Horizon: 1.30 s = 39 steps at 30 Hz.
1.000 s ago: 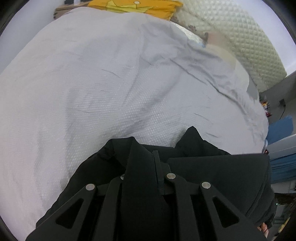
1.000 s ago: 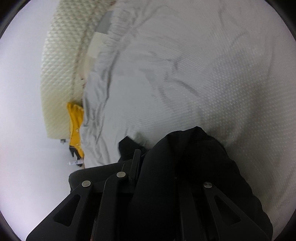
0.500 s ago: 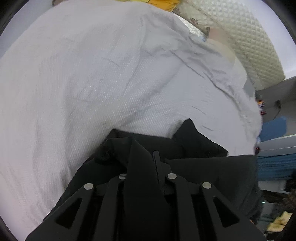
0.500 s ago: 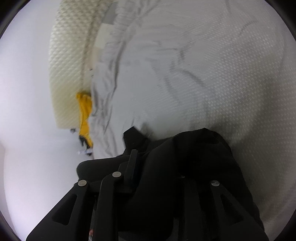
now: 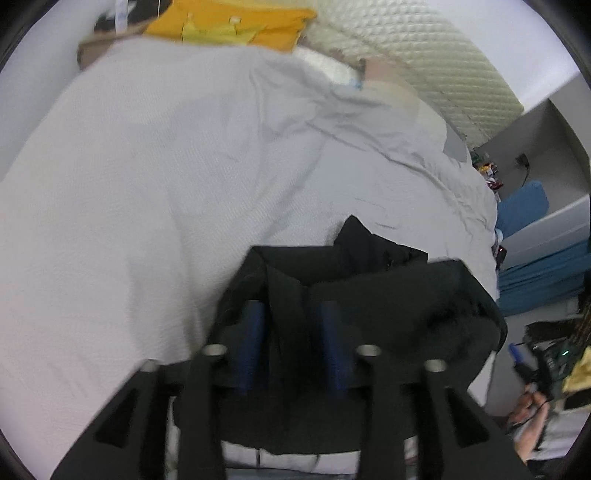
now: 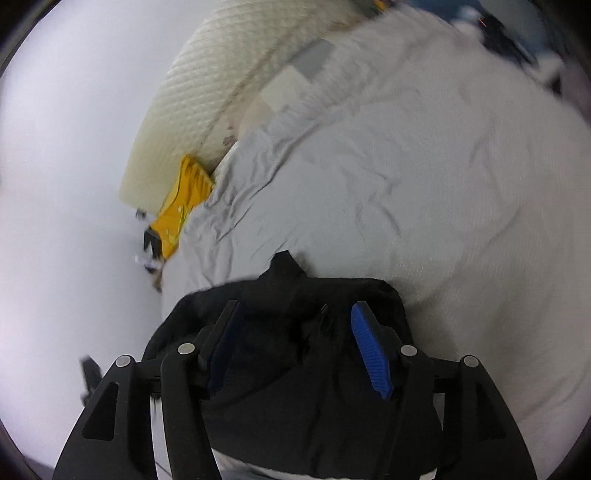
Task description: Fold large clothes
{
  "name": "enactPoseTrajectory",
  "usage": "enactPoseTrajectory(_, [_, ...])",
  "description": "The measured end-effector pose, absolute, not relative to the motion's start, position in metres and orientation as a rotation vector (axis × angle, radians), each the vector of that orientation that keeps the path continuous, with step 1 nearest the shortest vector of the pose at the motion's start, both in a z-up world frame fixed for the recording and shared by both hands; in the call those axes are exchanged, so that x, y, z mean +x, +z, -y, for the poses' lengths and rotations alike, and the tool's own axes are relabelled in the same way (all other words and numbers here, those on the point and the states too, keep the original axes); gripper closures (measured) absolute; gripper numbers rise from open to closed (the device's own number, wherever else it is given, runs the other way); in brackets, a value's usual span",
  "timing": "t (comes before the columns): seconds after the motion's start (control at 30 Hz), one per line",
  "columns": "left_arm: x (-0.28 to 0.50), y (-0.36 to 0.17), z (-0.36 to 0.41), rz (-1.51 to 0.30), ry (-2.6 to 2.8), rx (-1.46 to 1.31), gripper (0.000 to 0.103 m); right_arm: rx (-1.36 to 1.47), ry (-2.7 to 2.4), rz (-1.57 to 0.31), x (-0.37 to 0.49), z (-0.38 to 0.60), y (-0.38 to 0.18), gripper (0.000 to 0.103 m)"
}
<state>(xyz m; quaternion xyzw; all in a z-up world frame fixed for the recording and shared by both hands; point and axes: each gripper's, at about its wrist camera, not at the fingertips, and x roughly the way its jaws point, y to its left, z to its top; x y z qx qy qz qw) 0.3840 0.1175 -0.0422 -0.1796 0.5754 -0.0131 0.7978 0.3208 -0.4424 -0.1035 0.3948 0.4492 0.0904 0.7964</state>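
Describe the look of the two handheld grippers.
Both are matte black. The left gripper and right gripper each have two fingers with ribbed blue pads, triangular cut-outs in the linkage arms, and round silver pivot pins. No cables or sleeves show.

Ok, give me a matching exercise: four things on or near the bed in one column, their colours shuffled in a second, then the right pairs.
Things:
1. garment under the grippers
2. bed cover
3. cloth at the head of the bed
4. finger pads

Colours:
A. blue
B. pale grey
C. black
D. yellow

Pairs: 1-C, 2-B, 3-D, 4-A
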Motion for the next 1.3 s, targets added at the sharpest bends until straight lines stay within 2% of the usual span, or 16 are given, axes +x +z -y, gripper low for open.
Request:
enactPoseTrajectory(0.07, [0.371, -0.024, -0.117, -1.185, -0.019, -0.331, 0.045, 0.77, 0.202, -0.957, 0.317, 0.428, -0.086, 0.041])
enactPoseTrajectory(0.27, [0.332, 0.002, -0.071, -0.953, -0.105, -0.225, 0.045, 0.473, 0.226, -0.88, 0.307, 0.346, -0.052, 0.033])
enactPoseTrajectory(0.4, [0.32, -0.036, -0.017, -0.881, -0.178, -0.167, 0.045, 0.247, 0.201, -0.805, 0.302, 0.275, -0.074, 0.032])
enactPoseTrajectory(0.7, [0.349, -0.135, 0.064, -0.83, -0.167, 0.005, 0.045, 0.149, 0.165, -0.778, 0.329, 0.208, -0.165, 0.031])
enactPoseTrajectory(0.9, [0.374, -0.157, 0.077, -0.795, -0.149, 0.071, 0.045, 0.127, 0.111, -0.759, 0.357, 0.208, -0.18, 0.026])
enactPoseTrajectory(1.03, [0.395, -0.171, 0.08, -0.807, -0.142, 0.06, 0.045, 0.154, 0.094, -0.792, 0.381, 0.212, -0.197, 0.019])
enactPoseTrajectory(1.3, [0.434, -0.198, 0.088, -0.838, -0.135, 0.052, 0.045, 0.147, 0.08, -0.808, 0.407, 0.213, -0.222, 0.017])
